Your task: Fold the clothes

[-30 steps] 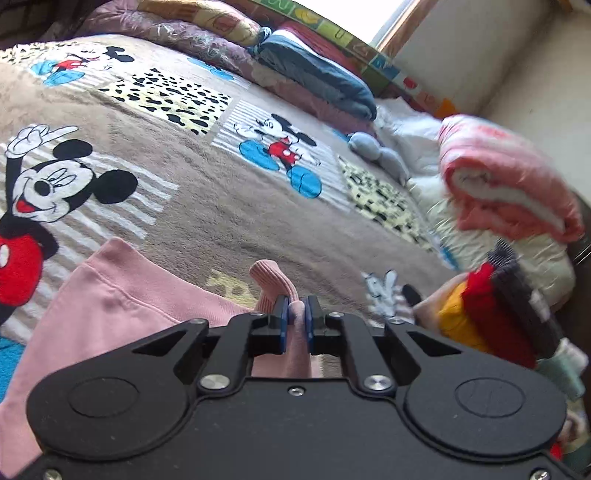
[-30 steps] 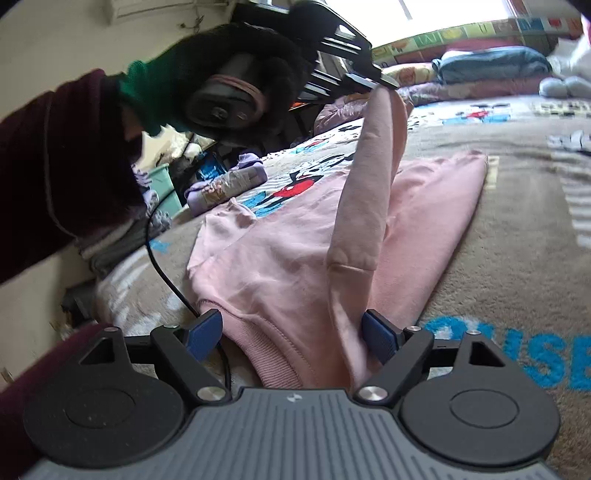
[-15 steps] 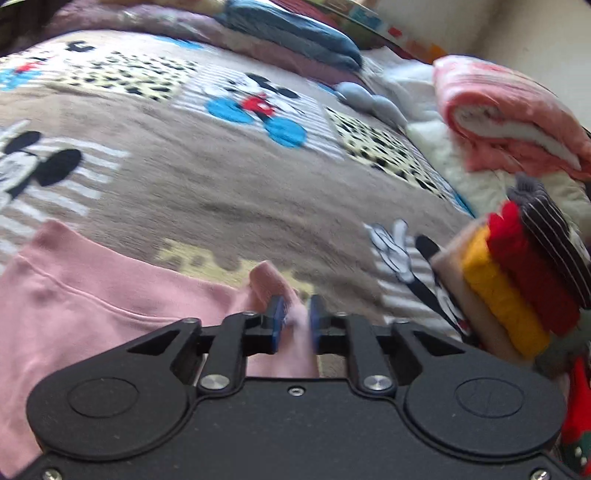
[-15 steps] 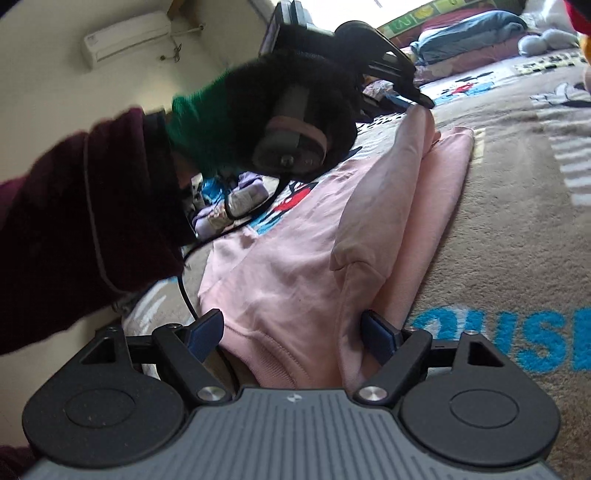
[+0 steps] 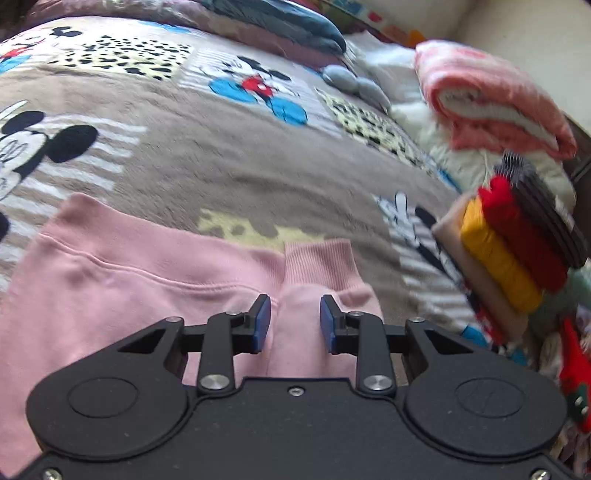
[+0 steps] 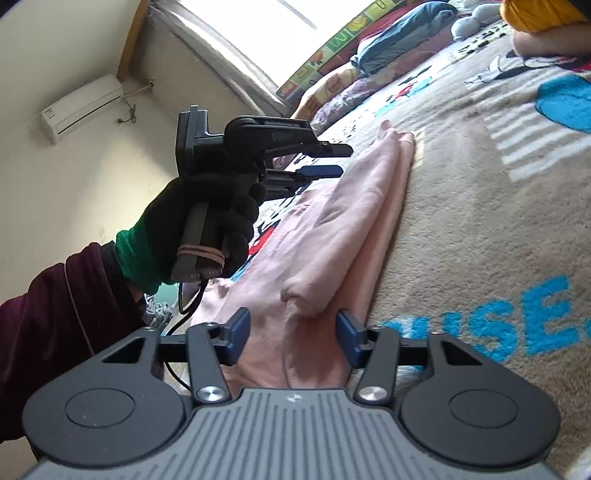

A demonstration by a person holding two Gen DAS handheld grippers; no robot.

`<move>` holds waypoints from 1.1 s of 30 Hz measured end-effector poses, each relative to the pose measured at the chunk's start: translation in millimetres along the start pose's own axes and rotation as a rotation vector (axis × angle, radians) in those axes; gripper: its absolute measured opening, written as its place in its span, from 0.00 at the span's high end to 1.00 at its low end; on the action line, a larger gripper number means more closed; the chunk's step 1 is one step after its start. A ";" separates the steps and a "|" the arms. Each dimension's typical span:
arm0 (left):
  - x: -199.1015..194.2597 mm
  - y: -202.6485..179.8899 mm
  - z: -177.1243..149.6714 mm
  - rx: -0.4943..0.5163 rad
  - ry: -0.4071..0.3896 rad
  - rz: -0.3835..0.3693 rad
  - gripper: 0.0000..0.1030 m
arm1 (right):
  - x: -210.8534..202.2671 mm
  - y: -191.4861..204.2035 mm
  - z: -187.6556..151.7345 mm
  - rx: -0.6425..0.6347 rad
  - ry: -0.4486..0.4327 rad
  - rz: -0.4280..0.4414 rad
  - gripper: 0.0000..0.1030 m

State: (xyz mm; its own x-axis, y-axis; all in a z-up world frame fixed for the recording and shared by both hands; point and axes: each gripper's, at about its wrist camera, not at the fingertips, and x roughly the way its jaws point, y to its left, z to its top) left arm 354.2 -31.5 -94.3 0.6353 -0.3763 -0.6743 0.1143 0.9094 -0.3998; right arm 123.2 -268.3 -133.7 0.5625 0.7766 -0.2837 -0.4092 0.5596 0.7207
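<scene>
We press the pink sweatshirt's (image 5: pixel 122 295) folded sleeve (image 6: pixel 354 218) flat near the bed's (image 6: pixel 480 221) edge; left gripper (image 5: pixel 294 320) parted, cuff released, right gripper (image 6: pixel 293 338) closing, not yet pinching.

Bedroom (bed (image 5: pixel 229 173) w/ pillows (image 5: pixel 280 29))

The bed (image 5: pixel 229 177) is viewed closely over both tongs, the pink sweatshirt (image 5: pixel 122 295) shared from opposite ends.

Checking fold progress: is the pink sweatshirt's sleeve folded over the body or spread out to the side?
Folded over. The sleeve lies lengthwise along the pink sweatshirt, its ribbed cuff near the hem.
</scene>
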 end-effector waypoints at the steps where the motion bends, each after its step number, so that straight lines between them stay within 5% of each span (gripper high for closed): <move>1: 4.3 -1.0 -0.9 0.008 0.005 0.001 0.74 | 0.2 -1.3 0.3 0.003 0.002 -0.003 0.57; 4: 12.3 -0.9 -2.1 0.002 0.007 -0.007 0.74 | 1.1 -3.4 0.0 0.009 0.007 -0.005 0.59; 8: -0.2 -5.7 -2.6 0.040 -0.062 -0.007 0.97 | 0.9 -6.6 -0.3 0.031 0.010 -0.005 0.65; 11: -15.3 -7.1 0.3 0.045 -0.136 -0.013 0.97 | -1.0 -9.4 0.3 0.057 0.010 0.001 0.68; 16: 2.8 -4.0 0.7 0.081 -0.073 0.012 0.91 | 1.9 -14.6 3.8 0.085 0.016 -0.005 0.75; 19: -1.3 -5.5 -0.6 0.110 -0.089 0.073 0.89 | 2.3 -16.4 4.4 0.097 0.016 -0.012 0.79; 23: -19.0 -17.2 -4.2 0.171 -0.133 0.056 0.82 | 1.8 -16.0 5.9 0.094 0.014 -0.016 0.80; 29: -12.5 -39.0 -10.0 0.271 -0.079 0.007 0.81 | 6.5 34.0 3.1 -0.261 0.020 -0.131 0.63; 33: -1.5 -48.8 -19.9 0.348 -0.031 0.011 0.81 | 15.3 54.7 -5.3 -0.436 0.051 -0.162 0.63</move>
State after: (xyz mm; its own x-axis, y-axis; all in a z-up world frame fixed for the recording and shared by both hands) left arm 332.5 -78.8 -86.1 0.6604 -0.3657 -0.6558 0.3577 0.9211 -0.1534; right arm 105.6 -224.3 -102.0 0.6126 0.6764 -0.4089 -0.5891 0.7356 0.3344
